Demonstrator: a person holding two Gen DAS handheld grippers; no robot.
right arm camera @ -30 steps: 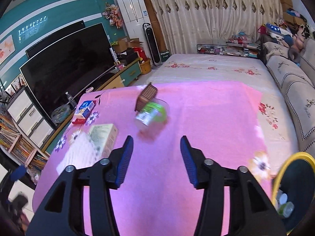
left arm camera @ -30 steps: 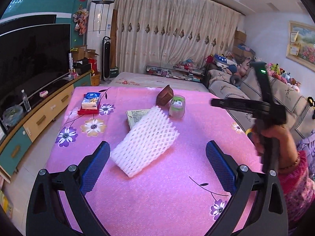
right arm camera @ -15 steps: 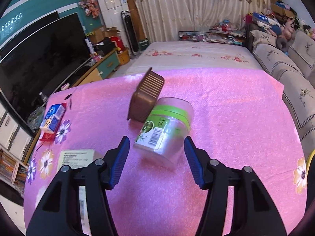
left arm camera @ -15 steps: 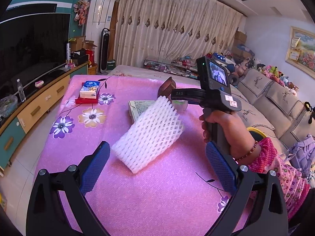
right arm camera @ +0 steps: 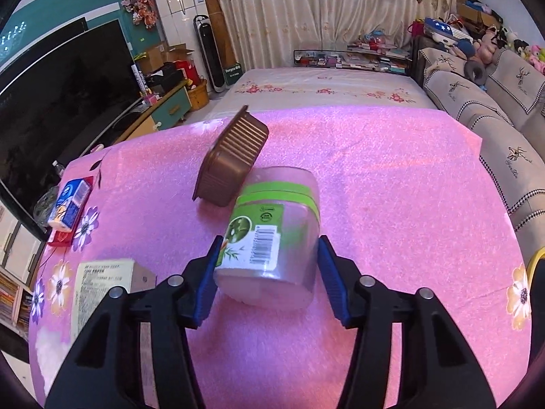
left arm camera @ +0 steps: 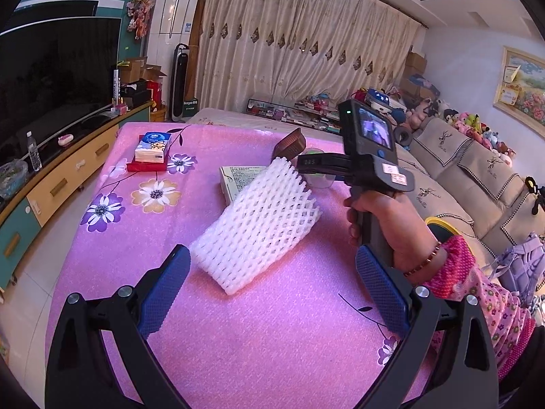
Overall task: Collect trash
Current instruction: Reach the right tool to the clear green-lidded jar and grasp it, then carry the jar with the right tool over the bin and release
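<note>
A clear plastic jar (right arm camera: 272, 238) with a green lid and label lies on its side on the pink tablecloth (right arm camera: 391, 187). My right gripper (right arm camera: 269, 262) straddles it, jaws closing, with both blue pads against the jar's sides. A brown ribbed tub (right arm camera: 231, 160) leans against the jar's far end. In the left wrist view a white foam net sleeve (left arm camera: 259, 225) lies ahead of my left gripper (left arm camera: 272, 272), which is open with nothing between its fingers. A hand (left arm camera: 391, 225) holds the right gripper's handle beyond the net.
A flat paper box (left arm camera: 238, 180) lies behind the net, and a tissue pack (left arm camera: 151, 146) sits on a red packet at the far left. A yellow-rimmed bin (left arm camera: 439, 225) stands off the table's right side. A TV cabinet runs along the left, a sofa along the right.
My right gripper moved forward and down until the jar came between its jaws, which now touch it. In the left wrist view the right hand came in from the right, behind the net.
</note>
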